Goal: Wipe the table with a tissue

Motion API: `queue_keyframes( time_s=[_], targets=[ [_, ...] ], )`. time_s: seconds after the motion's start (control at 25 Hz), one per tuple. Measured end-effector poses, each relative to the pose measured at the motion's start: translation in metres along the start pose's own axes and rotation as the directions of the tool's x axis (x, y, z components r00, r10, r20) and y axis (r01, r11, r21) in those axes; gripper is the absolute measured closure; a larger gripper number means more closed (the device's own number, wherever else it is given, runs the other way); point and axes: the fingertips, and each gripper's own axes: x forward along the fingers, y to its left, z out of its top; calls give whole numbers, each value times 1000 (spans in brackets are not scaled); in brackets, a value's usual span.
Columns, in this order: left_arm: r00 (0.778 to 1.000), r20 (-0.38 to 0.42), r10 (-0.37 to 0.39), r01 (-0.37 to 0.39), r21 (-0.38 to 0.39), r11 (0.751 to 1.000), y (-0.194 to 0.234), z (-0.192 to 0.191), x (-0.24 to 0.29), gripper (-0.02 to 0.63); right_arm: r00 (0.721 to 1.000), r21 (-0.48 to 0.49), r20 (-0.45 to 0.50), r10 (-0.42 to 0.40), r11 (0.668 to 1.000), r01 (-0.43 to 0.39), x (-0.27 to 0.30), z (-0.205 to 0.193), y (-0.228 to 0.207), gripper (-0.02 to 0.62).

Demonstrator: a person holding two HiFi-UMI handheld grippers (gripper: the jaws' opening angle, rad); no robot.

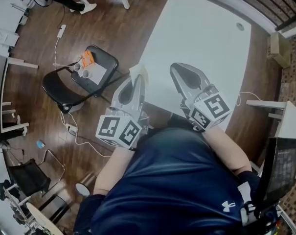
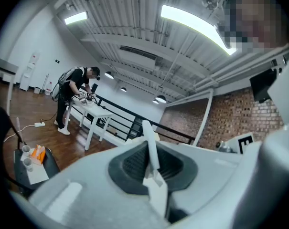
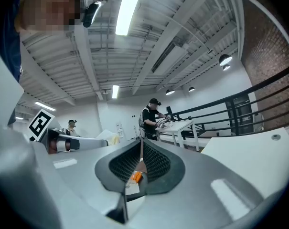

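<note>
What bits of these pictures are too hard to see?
- Tissue: in the left gripper view it is mostly pinched away inside the left gripper, so only a strip shows.
- Orange thing on the chair: in the head view it is too small to name.
- Table: in the head view part of its near edge is hidden behind the right gripper and the person's shirt.

Grey L tongs, R tongs; b/w marker cubes; navy tee.
</note>
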Motion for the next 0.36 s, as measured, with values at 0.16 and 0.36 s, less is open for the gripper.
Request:
queue_keyframes(
  time_s=[0.16, 0.36],
  targets=[
    [1000, 23, 18, -18, -12, 1000, 16, 8, -16, 586, 1000, -13, -19, 21, 1000, -21, 14, -4, 18, 571],
    [999, 20, 35, -34, -32, 999, 37, 10, -35, 586, 998, -21, -42, 42, 999, -43, 29, -13, 45, 571]
  ],
)
